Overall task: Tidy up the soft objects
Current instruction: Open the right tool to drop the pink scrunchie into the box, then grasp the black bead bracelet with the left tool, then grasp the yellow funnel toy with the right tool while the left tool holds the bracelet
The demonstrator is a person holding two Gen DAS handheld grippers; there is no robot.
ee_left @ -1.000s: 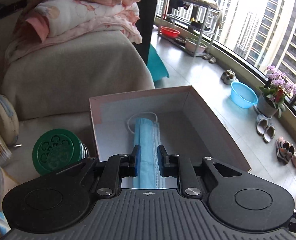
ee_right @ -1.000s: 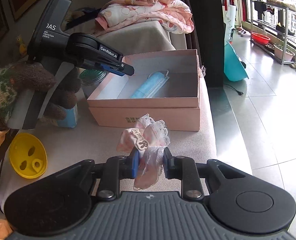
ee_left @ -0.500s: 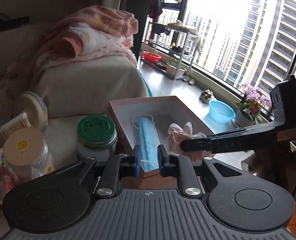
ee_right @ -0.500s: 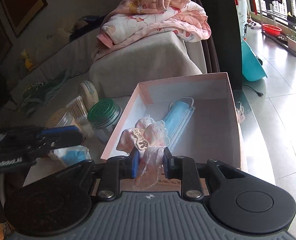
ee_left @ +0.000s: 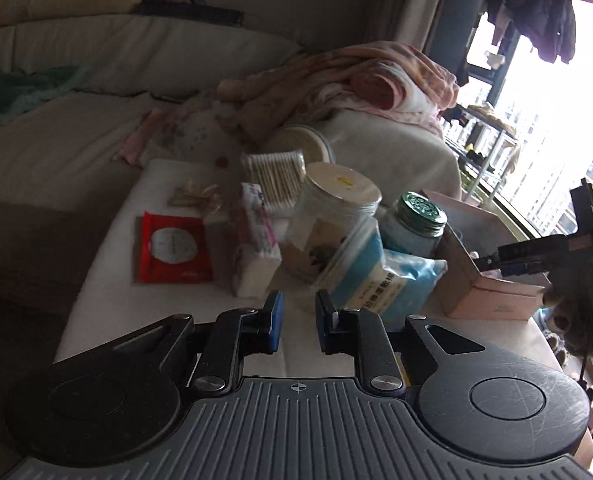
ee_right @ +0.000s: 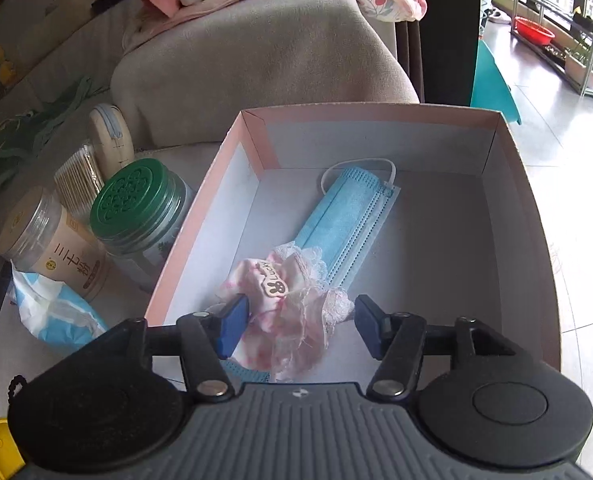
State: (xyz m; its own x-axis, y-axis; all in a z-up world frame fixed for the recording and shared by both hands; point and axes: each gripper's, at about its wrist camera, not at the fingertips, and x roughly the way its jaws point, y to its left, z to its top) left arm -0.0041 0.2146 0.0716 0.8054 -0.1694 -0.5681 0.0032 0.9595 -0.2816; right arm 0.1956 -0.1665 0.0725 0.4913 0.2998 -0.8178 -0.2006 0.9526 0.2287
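My right gripper [ee_right: 298, 326] hangs just inside the near edge of a pink cardboard box [ee_right: 534, 216], its jaws spread wide. Between the blue pads lies a pink lace hair bow [ee_right: 286, 312] with a small tag reading "Lucky". The bow rests on the box's white floor and overlaps the near end of a blue face mask [ee_right: 346, 220], which lies diagonally across the floor with one white ear loop curled at its far end. The left pad seems to brush the bow's edge; the right pad stands apart from it.

My left gripper [ee_left: 296, 322] hovers over the white tabletop [ee_left: 108, 240] with nothing between its jaws, which stand slightly parted. Just beyond its fingertips lies a blue and white packet [ee_left: 384, 280]. Behind that stand a clear jar with a cream lid [ee_left: 334, 216] and a jar with a green lid [ee_left: 414, 220], close together. A red packet [ee_left: 170, 248] lies flat to the left, beside a pack of tissues [ee_left: 256, 248] and a bundle of cotton swabs [ee_left: 274, 178]. From this view the pink box sits at the right, and the right gripper reaches into it. Pink bedding [ee_left: 360, 84] is heaped on the sofa arm behind.
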